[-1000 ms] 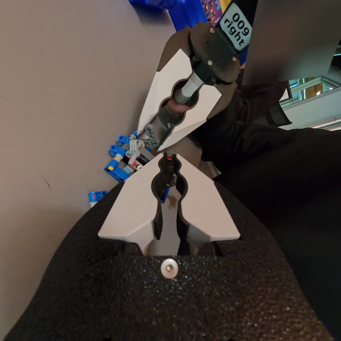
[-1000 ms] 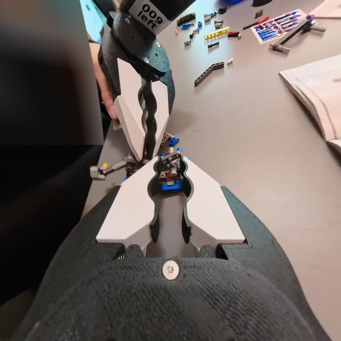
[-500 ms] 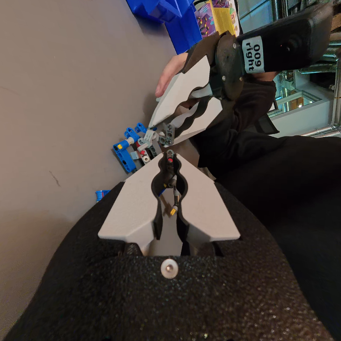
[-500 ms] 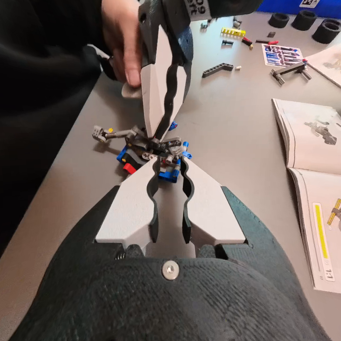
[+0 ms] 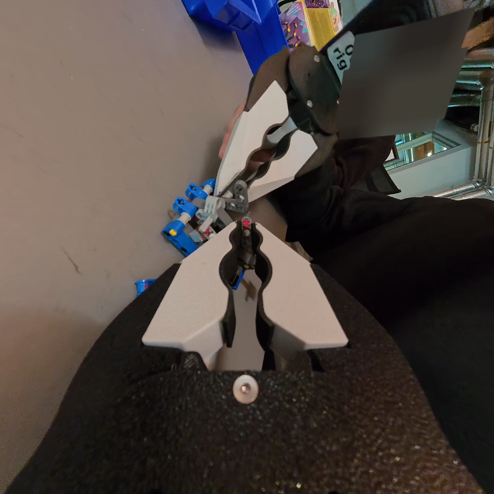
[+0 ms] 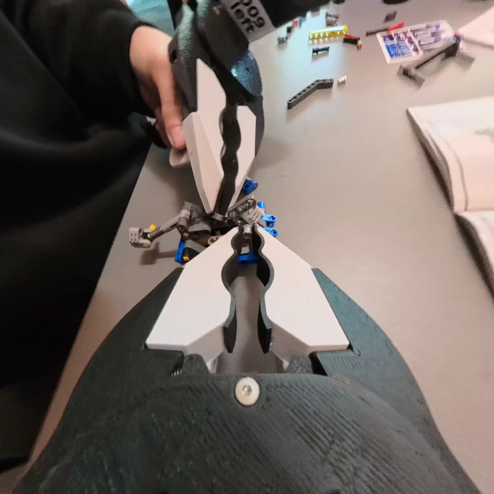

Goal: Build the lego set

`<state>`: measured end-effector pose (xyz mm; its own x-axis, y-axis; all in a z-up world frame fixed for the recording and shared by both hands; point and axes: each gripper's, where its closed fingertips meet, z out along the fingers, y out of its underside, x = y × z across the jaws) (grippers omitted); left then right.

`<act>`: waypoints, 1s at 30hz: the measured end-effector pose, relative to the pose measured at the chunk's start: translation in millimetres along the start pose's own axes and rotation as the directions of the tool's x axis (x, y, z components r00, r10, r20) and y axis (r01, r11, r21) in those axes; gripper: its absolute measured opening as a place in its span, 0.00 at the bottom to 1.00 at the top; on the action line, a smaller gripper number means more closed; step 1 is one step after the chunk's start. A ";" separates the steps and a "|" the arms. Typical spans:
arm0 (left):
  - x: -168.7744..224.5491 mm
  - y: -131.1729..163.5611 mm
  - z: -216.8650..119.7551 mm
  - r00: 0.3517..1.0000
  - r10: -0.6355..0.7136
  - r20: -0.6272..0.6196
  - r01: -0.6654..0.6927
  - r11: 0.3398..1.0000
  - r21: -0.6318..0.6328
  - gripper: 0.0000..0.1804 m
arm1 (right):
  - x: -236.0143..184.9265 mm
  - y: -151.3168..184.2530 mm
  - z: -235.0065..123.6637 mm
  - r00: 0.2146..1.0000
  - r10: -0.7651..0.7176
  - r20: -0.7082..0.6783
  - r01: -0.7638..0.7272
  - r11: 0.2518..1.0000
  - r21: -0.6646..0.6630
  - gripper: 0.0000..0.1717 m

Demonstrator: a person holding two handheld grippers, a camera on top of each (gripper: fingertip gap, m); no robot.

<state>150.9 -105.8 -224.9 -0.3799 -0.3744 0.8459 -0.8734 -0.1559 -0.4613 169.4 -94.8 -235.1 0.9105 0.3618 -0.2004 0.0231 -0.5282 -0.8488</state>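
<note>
The left gripper (image 5: 246, 223) has its fingertips drawn nearly together and clamped on a thin grey-and-red pin piece of a toy brick model (image 5: 203, 216), which shows between the pads. From the right wrist view the same gripper (image 6: 220, 211) comes down steeply onto the model's (image 6: 213, 227) top, its dark wavy pads all but meeting, with a hand (image 6: 157, 88) on its body. The right gripper (image 6: 247, 231) is also narrowed to a small gap, its tips closed on a light grey stub of the model, with a blue beam just behind them; in the left wrist view its tips (image 5: 235, 191) sit at a dark grey triangular plate.

The model, blue, grey and black with a spring strut (image 6: 152, 232) jutting out, rests on the grey table (image 6: 347, 187) close to its near edge, beside the person's dark sleeve. A small blue connector (image 6: 250, 186) lies just behind it. Farther off lie a bent black beam (image 6: 310, 92), a yellow strip (image 6: 327, 34), a sticker sheet (image 6: 411, 42) and an open instruction booklet (image 6: 459, 149) by the right edge.
</note>
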 end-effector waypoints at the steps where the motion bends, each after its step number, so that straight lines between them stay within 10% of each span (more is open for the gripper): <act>1: -0.5 -0.5 -0.1 1.000 0.000 0.002 0.000 1.000 0.000 0.02 | 0.9 0.8 0.3 0.998 0.067 0.017 -0.067 0.998 0.008 0.02; 5: -2.5 -1.6 0.5 1.000 0.002 0.010 -0.002 1.000 0.004 0.02 | -1.7 2.7 -1.6 0.973 0.211 0.095 -0.214 0.977 0.017 0.02; 12: -6.9 0.0 3.1 0.999 0.017 0.033 -0.017 1.000 -0.010 0.02 | -8.0 -18.2 -6.7 0.981 -0.192 -0.035 0.195 0.976 0.094 0.08; 30: -7.6 -4.1 5.1 1.000 0.002 -0.008 -0.002 1.000 0.017 0.02 | 5.2 -22.1 -26.6 0.997 -0.076 -0.013 0.077 0.981 0.177 0.14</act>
<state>158.8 -106.9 -230.8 -0.3838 -0.3675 0.8471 -0.8675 -0.1708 -0.4671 184.6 -101.6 -204.3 0.9115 0.3907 -0.1287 0.0198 -0.3540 -0.9350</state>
